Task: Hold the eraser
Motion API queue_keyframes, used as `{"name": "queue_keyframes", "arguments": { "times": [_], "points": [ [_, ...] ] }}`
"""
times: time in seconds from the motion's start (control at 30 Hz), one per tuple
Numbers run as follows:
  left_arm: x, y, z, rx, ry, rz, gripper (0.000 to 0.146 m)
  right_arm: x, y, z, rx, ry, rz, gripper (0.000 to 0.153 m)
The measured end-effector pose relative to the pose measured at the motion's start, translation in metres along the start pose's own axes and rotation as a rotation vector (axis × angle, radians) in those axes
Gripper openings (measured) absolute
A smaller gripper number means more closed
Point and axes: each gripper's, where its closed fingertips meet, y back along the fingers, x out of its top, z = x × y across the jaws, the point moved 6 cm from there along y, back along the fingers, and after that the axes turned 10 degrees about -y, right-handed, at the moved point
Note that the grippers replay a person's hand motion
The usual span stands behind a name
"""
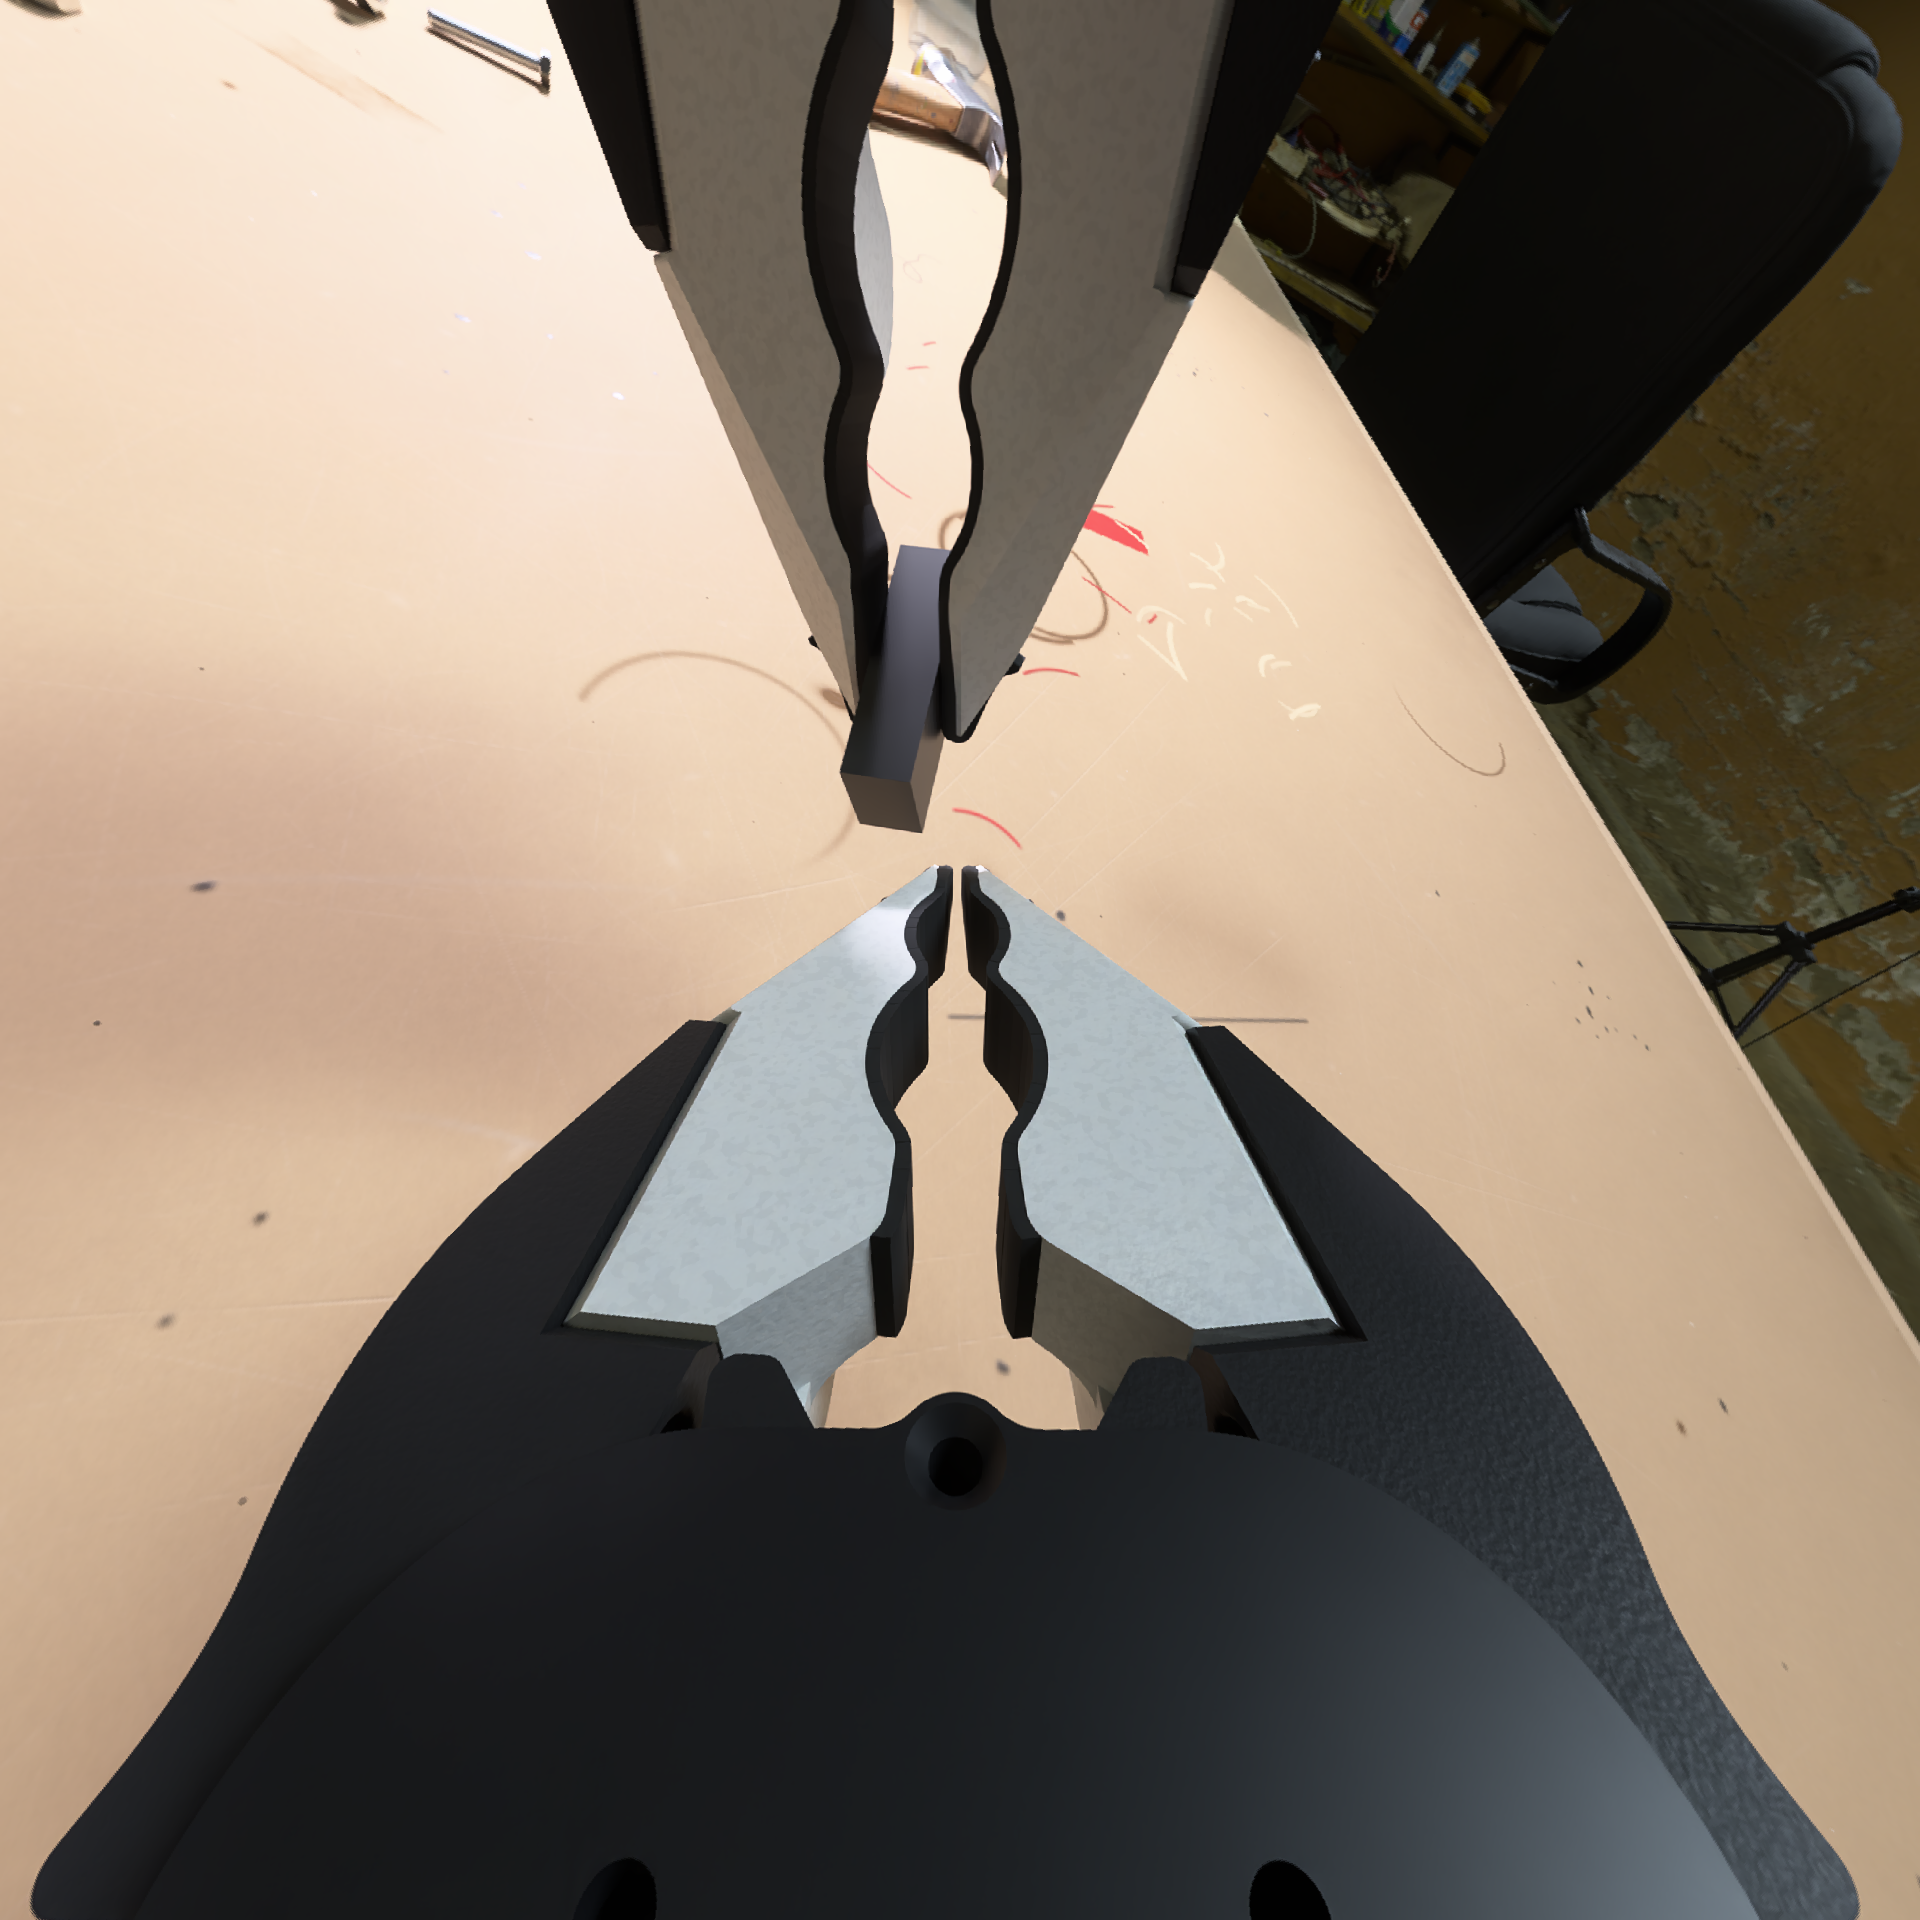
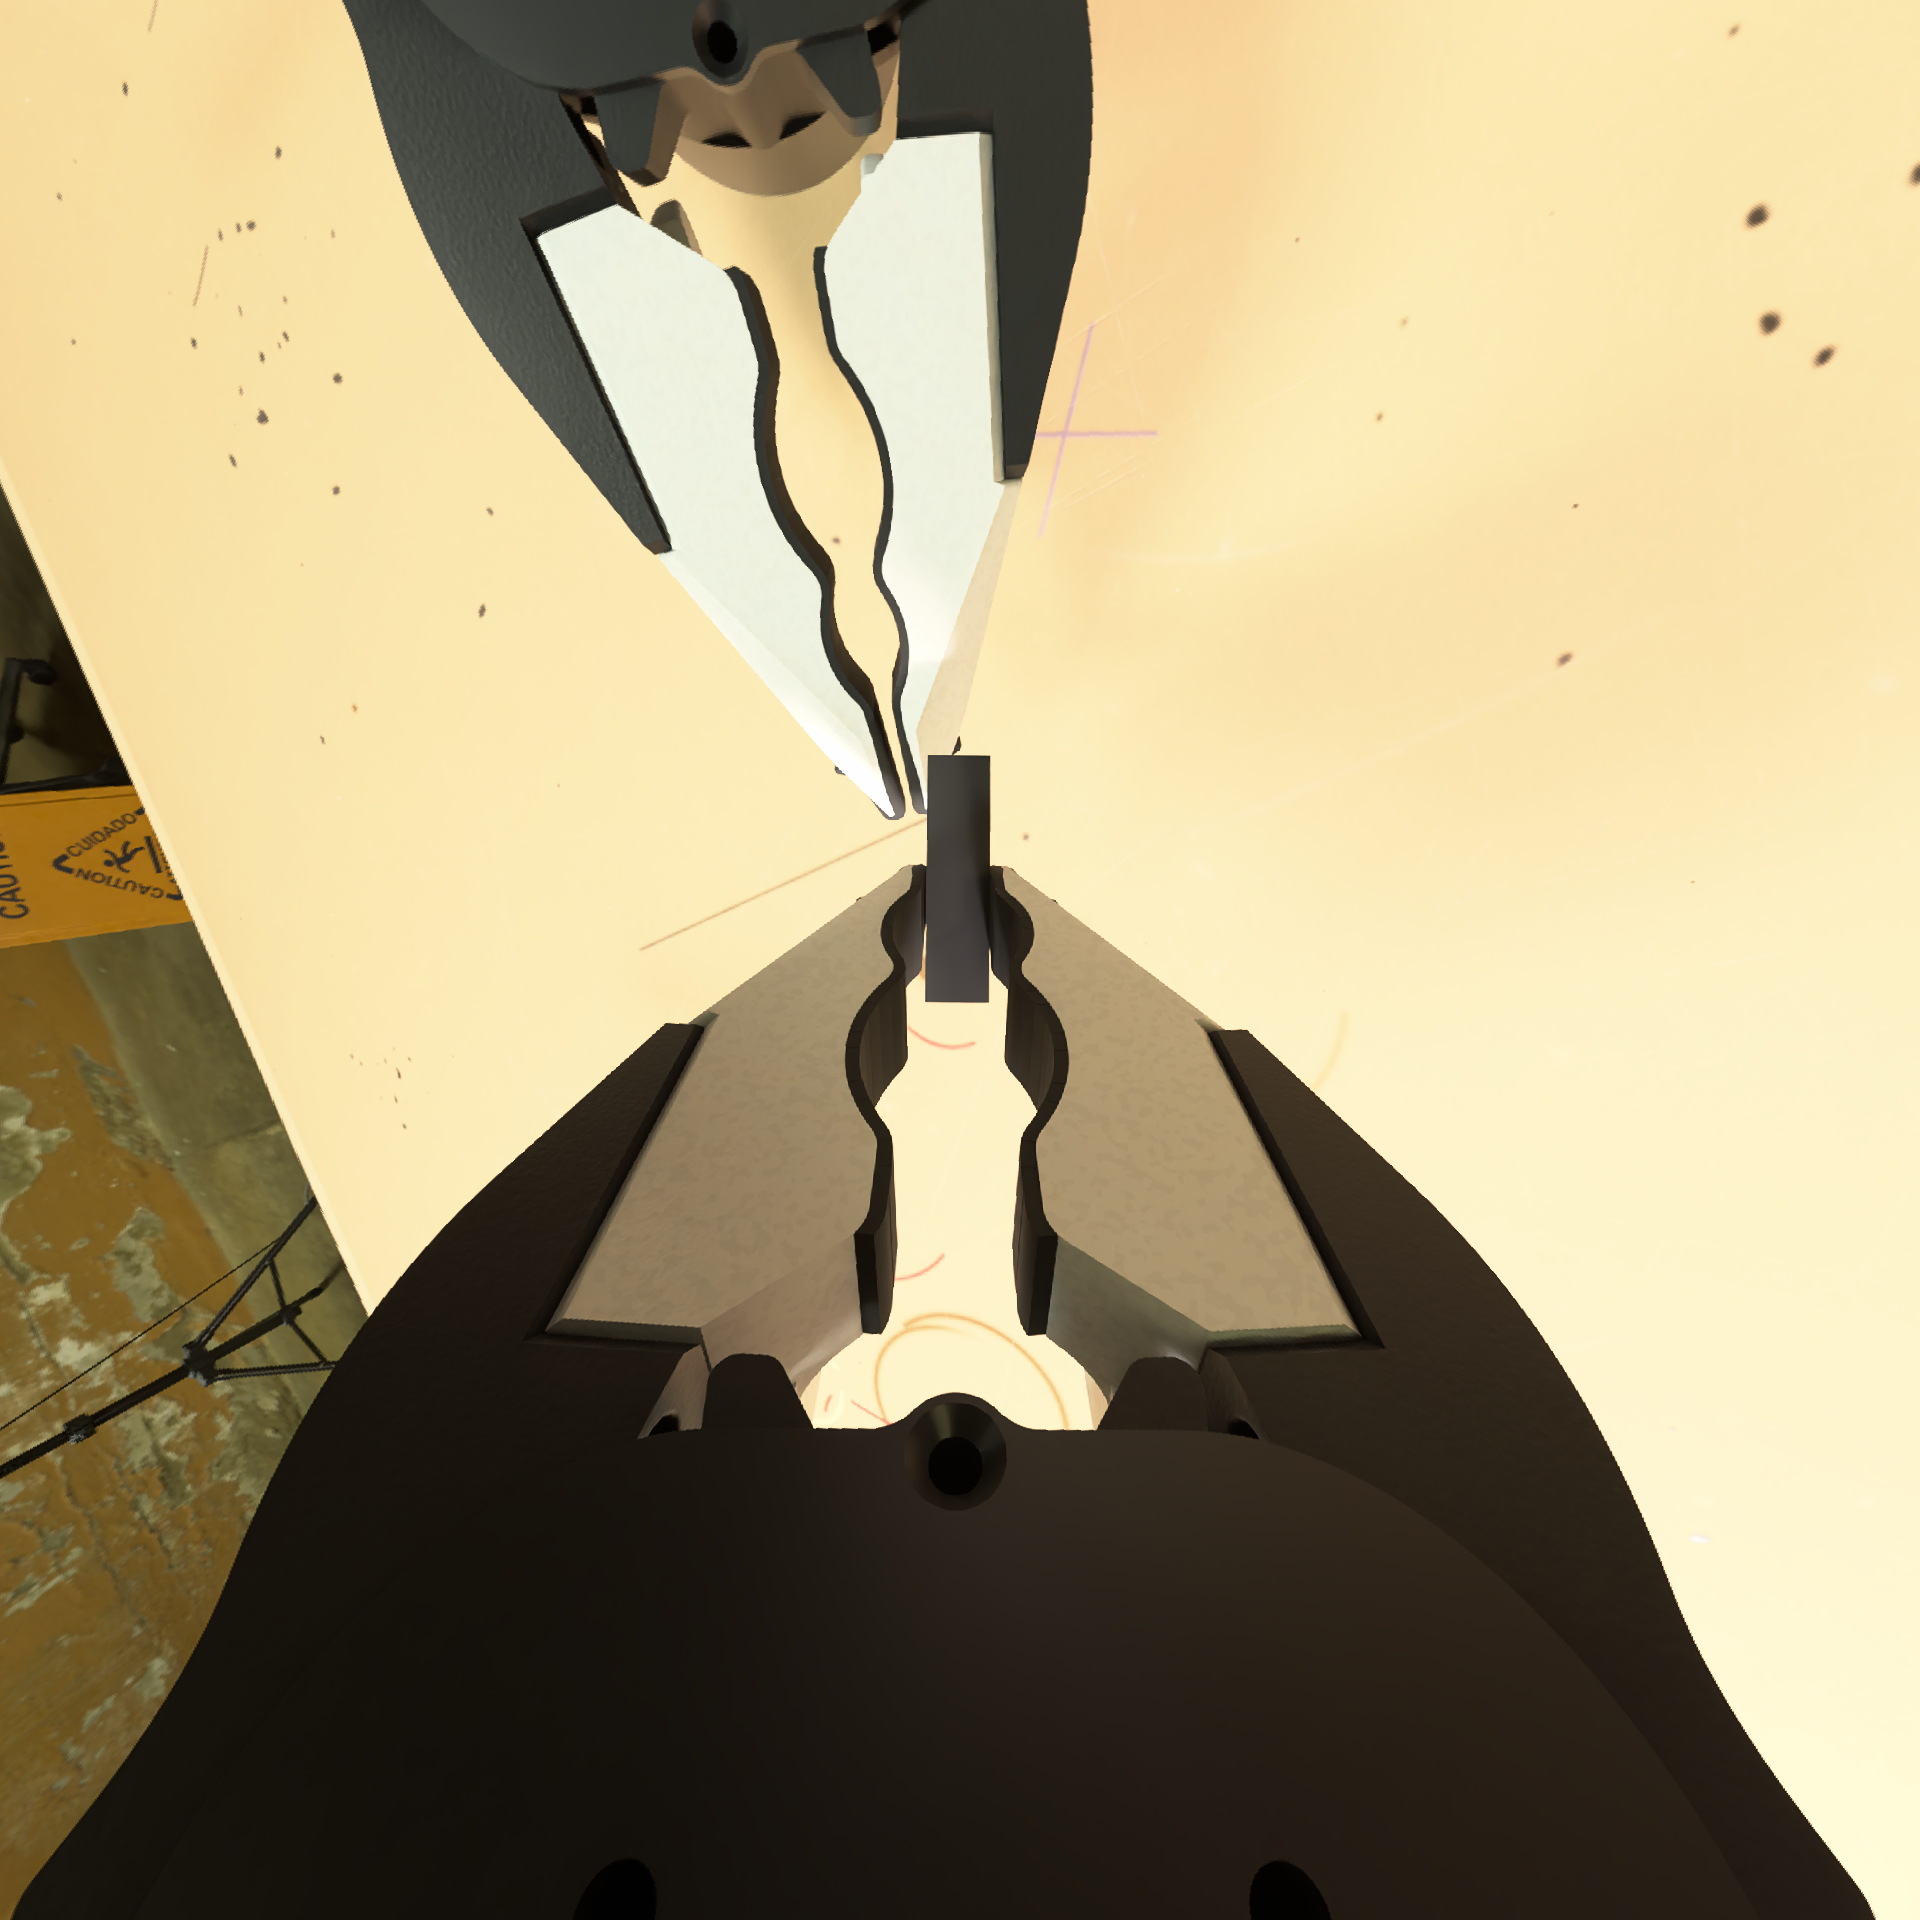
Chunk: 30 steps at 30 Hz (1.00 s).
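The eraser (image 1: 891, 727) is a dark grey rectangular bar. In the left wrist view it is clamped between the tips of the right gripper (image 1: 902, 696), which comes in from the top, and its near end sticks out toward me. My left gripper (image 1: 956, 881) is shut and empty, its tips just short of the eraser's near end. In the right wrist view the right gripper (image 2: 956, 904) is shut on the eraser (image 2: 957, 883), which stands out past its tips. The left gripper (image 2: 904, 805) faces it, tips beside the eraser's far end.
A tan tabletop (image 1: 312, 727) with scribbles and stains lies under both grippers. A black office chair (image 1: 1662, 312) stands off its right edge. A hammer (image 1: 935, 104) and a metal bolt (image 1: 488, 47) lie at the far end. A yellow caution sign (image 2: 83, 862) and a tripod (image 2: 208, 1351) stand on the floor.
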Motion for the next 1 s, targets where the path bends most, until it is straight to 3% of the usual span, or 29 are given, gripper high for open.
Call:
{"name": "queue_keyframes", "arguments": {
  "times": [0.4, 0.77, 1.0],
  "points": [
    [-0.002, -0.003, -0.002, 0.05, -0.034, -0.015, 0.001, 0.001, -0.002, 0.005, -0.032, -0.016, 0.019, 0.011],
    [-0.01, -0.01, 0.0, 0.077, -0.116, -0.105, 0.001, -0.001, -0.016, 0.011, 0.036, -0.036, -0.011, 0.011],
    [-0.012, -0.013, 0.003, 0.074, -0.156, -0.143, 0.0, -0.004, -0.021, 0.006, 0.003, 0.047, 0.024, 0.011]
  ]
}}
